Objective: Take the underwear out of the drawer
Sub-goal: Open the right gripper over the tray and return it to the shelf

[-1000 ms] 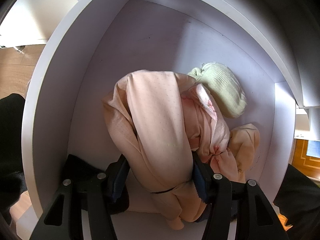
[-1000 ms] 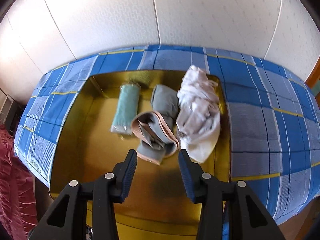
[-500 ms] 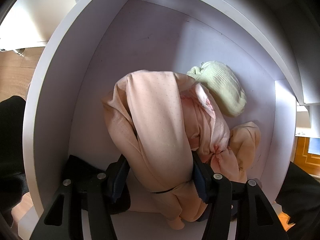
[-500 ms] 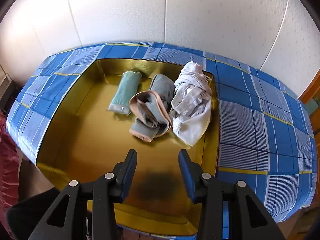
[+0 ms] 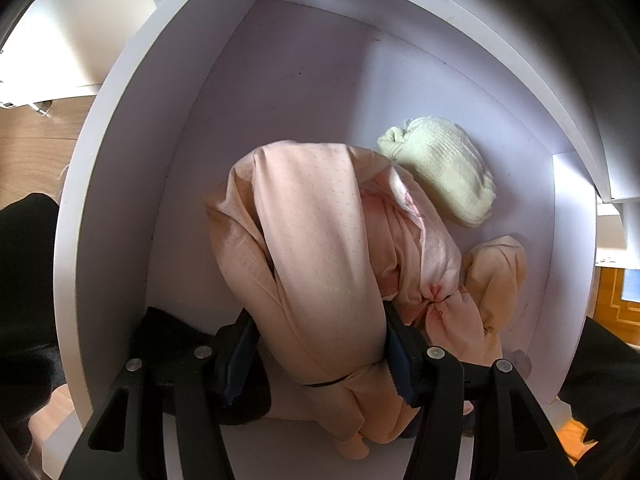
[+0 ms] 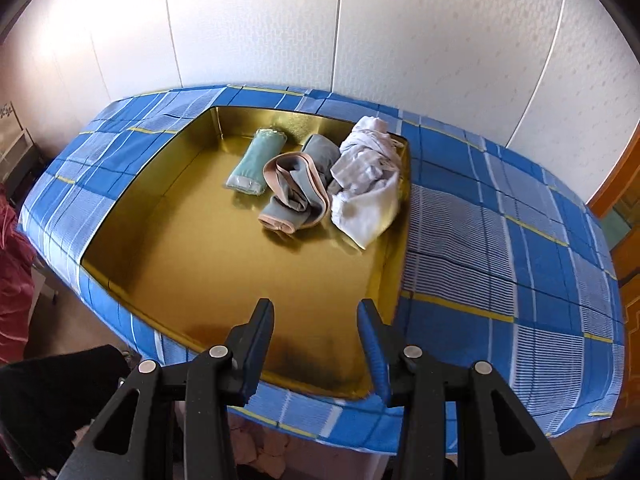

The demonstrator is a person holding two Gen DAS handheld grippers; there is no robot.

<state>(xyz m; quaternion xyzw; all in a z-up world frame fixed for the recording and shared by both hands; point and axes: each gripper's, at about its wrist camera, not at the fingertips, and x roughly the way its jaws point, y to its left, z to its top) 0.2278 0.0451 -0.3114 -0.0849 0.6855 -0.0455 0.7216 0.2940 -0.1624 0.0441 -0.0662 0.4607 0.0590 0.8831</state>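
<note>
Left wrist view: white drawer [image 5: 120, 184], open, seen from above. Contents: peach underwear [image 5: 320, 264], bunched, lying on the drawer floor near the front; left gripper [image 5: 320, 354] has both pads pressed on its lower fold, jaws clenched on the cloth. Pale green knit item [image 5: 444, 172] at back right, touching the peach bundle. Small tan cloth [image 5: 496, 280] at right, beside the drawer wall.

Right wrist view: right gripper [image 6: 316, 346], jaws apart, nothing betw. them, hovering over front edge of gold tray [image 6: 192, 264]. Tray sits on blue plaid cloth [image 6: 500, 248]. In tray, far right corner: green roll [image 6: 256, 166], grey and beige piece [image 6: 300, 196], white garment [image 6: 368, 184], side by side, the last two touching.
</note>
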